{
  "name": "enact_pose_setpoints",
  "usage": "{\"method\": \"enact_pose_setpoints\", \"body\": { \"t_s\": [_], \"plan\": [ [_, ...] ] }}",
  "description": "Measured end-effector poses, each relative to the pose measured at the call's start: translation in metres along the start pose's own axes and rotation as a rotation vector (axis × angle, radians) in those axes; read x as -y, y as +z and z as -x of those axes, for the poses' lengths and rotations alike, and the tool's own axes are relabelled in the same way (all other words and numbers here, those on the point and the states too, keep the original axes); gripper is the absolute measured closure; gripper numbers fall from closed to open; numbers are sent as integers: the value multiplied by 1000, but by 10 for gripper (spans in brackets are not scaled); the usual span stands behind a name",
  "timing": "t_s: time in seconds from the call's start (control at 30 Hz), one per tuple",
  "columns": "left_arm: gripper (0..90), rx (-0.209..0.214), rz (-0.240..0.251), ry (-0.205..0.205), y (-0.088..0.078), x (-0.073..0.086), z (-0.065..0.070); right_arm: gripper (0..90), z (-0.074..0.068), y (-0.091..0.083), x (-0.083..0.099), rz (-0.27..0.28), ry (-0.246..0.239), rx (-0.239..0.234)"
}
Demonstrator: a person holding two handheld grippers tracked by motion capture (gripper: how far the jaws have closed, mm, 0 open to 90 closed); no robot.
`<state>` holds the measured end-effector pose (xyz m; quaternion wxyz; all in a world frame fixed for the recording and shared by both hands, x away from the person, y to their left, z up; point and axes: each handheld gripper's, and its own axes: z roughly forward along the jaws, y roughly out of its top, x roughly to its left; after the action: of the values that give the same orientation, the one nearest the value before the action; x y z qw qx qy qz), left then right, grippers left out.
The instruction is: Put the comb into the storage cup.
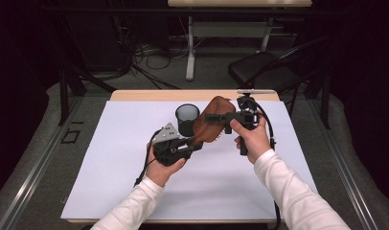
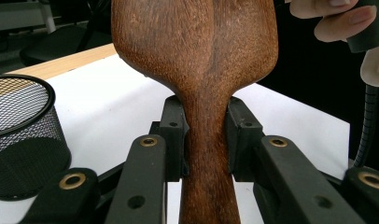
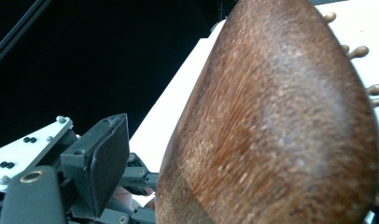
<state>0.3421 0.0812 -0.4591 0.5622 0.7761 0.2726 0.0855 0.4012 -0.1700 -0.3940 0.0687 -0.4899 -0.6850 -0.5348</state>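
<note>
Pointing its handle at the left gripper (image 1: 195, 142), hairbrush (image 1: 212, 125).

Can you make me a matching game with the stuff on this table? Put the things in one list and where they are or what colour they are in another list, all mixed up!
Things:
1. wooden hairbrush
2. mesh cup
3. white mat
4. left gripper

Descriptions:
A. black, standing on the table with its open end up
B. shut on a brown handle
C. brown, held up above the table
D. spread flat over the tabletop

Right pairs: 1-C, 2-A, 3-D, 4-B
</note>
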Motion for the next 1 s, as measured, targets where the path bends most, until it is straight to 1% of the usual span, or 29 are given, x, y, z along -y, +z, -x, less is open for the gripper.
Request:
{"method": "enact_pose_setpoints", "body": {
  "t_s": [0.17,0.33,0.57,0.73,0.77,0.87,0.9,0.97,1.0],
  "plan": [
    [719,3,-7,-2,1,1,-1,137,1,1,0,-5,1,0],
    [720,12,-19,-6,4,3,-2,137,3,1,0,-11,15,-2],
    [720,12,-22,-6,5,5,-3,147,5,1,0,0,33,-13],
    [720,13,-26,-15,6,6,-4,177,6,2,0,3,43,-14],
    [720,10,-26,-13,6,6,-4,200,7,2,0,6,47,-18],
    [720,11,-24,-15,6,6,-5,226,8,2,0,11,51,-21],
    [721,10,-24,-18,6,6,-5,258,9,1,0,21,65,-28],
    [721,12,-24,-18,6,6,-5,262,10,1,0,26,73,-32],
    [721,11,-24,-18,6,6,-5,262,11,1,1,34,81,-44]
  ]
}}
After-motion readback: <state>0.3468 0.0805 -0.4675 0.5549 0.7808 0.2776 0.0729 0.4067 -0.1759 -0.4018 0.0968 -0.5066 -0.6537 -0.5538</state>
